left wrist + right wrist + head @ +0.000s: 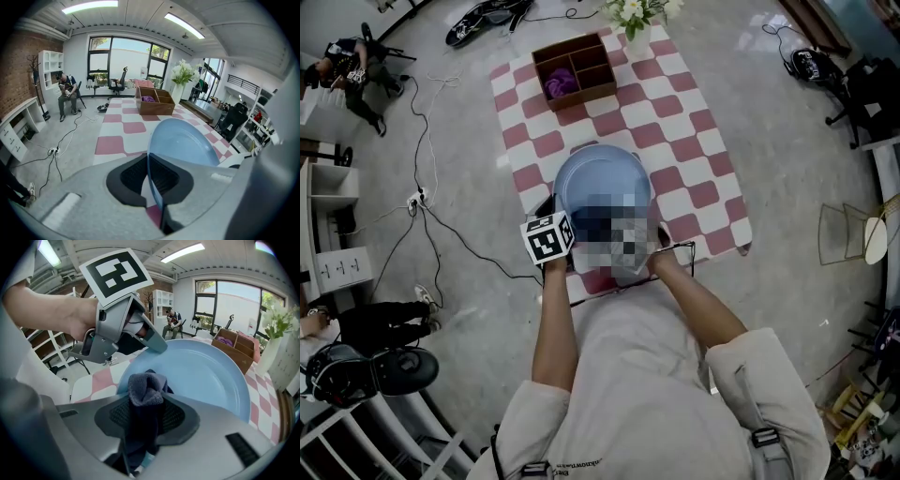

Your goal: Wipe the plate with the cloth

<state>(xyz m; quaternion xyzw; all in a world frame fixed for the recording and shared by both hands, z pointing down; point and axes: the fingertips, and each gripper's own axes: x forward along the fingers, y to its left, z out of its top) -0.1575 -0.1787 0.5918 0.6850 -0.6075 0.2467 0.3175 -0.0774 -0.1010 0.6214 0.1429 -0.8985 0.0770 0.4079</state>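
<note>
A light blue plate (598, 183) is held up over the near edge of the checked table. My left gripper (151, 180) is shut on the plate (185, 140) by its near rim, the plate standing on edge between the jaws. My right gripper (145, 420) is shut on a dark blue cloth (146, 394), which bunches up out of the jaws against the plate's (206, 373) face. The left gripper (123, 326) shows in the right gripper view, clamped on the plate's left rim. In the head view a mosaic patch covers the cloth and the right gripper; the left gripper's marker cube (547, 238) shows.
A red-and-white checked tablecloth (675, 103) covers the table. At its far end stands a wooden compartment box (574, 71) with something purple inside, and a vase of white flowers (636, 11). Cables run over the floor at left. A person sits far off by the window.
</note>
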